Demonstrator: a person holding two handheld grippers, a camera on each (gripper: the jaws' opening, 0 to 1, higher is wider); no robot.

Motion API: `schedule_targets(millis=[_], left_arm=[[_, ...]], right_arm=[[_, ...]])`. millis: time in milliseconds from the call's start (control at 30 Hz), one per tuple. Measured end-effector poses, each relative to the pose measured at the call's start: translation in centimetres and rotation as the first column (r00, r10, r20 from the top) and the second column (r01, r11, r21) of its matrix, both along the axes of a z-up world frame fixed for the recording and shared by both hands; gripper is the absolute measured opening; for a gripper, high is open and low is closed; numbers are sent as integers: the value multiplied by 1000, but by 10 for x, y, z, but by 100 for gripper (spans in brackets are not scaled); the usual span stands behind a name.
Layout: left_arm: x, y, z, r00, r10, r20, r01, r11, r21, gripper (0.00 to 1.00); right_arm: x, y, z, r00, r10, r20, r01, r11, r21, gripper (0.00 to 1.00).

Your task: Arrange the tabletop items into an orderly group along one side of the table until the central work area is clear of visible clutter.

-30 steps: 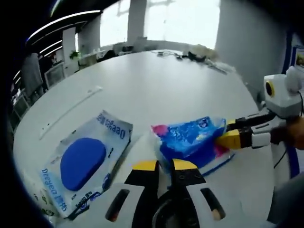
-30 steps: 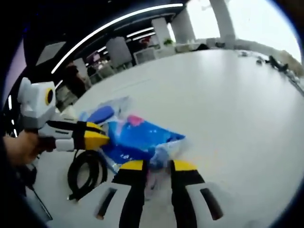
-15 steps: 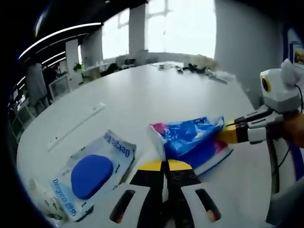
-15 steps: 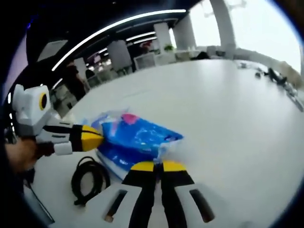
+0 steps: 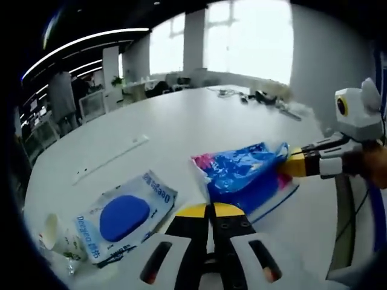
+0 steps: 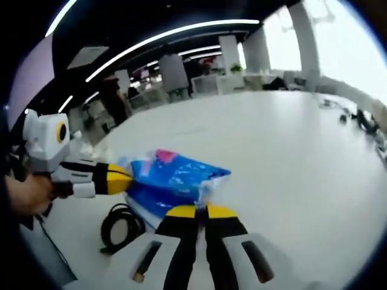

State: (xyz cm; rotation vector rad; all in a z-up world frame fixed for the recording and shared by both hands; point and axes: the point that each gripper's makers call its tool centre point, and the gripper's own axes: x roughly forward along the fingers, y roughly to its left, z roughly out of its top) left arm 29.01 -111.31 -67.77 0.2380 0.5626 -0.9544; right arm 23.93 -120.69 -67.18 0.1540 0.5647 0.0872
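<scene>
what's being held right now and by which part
The blue snack bag, pinched at opposite ends: the left gripper shut on one edge, the right gripper shut on the other.

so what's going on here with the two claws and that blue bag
A person is holding a blue plastic bag between two handheld claws on a large white table. The left claw is shut on one end and the right claw is shut on the opposite end. A wipes pack lies flat to one side, and a coiled black cable sits near the table edge.
</scene>
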Motion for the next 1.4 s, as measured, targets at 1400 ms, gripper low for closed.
schedule_targets(millis=[1400], left_arm=[[90, -44, -64, 963, 268, -16, -257, 937, 234, 1]], right_arm=[[137, -60, -70, 966, 237, -105, -251, 956, -150, 0]])
